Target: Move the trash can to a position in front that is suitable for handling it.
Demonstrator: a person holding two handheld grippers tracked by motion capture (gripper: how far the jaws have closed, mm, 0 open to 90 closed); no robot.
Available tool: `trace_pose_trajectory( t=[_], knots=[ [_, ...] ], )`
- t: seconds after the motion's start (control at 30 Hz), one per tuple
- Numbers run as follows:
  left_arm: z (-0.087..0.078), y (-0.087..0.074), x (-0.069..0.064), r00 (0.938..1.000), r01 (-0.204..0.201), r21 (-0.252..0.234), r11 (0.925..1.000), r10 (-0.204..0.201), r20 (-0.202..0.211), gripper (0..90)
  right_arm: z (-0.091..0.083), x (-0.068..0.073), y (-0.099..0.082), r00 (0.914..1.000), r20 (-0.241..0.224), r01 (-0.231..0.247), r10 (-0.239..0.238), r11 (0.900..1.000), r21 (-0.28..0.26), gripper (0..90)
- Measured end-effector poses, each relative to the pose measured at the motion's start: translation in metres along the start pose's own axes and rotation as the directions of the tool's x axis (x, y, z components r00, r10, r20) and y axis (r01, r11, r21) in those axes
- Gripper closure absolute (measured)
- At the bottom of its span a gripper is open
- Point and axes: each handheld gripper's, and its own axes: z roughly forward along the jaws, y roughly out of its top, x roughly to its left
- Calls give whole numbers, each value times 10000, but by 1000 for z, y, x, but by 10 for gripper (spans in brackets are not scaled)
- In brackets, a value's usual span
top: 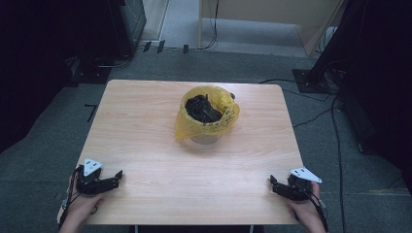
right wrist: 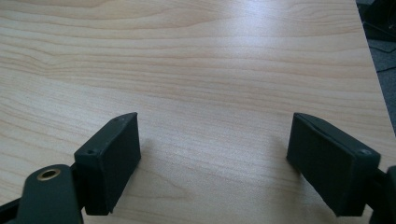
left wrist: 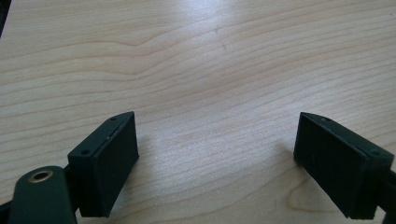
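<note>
Both tongs, left and right, rest gaping at near corners.

The left gripper sits at the lower left of the high view, held by a hand entering from the bottom edge, its fingers spread wide with nothing between them. At the lower right, the right gripper is likewise held by a hand, fingers wide apart and empty, pointing toward frame centre.
</note>
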Motion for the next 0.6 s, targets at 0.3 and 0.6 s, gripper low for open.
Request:
trace_pose_trajectory(
  t=[0.3,0.6],
  knots=[
    [0,0,0,10000,22,1,10000,-22,-24,131,-6,4,8,9996,279,23,2,9958,-914,575],
    [0,0,-5,9990,300,-5,9995,-300,-342,131,0,35,64,9992,-277,216,-278,9789,-2032,534]
  ],
)
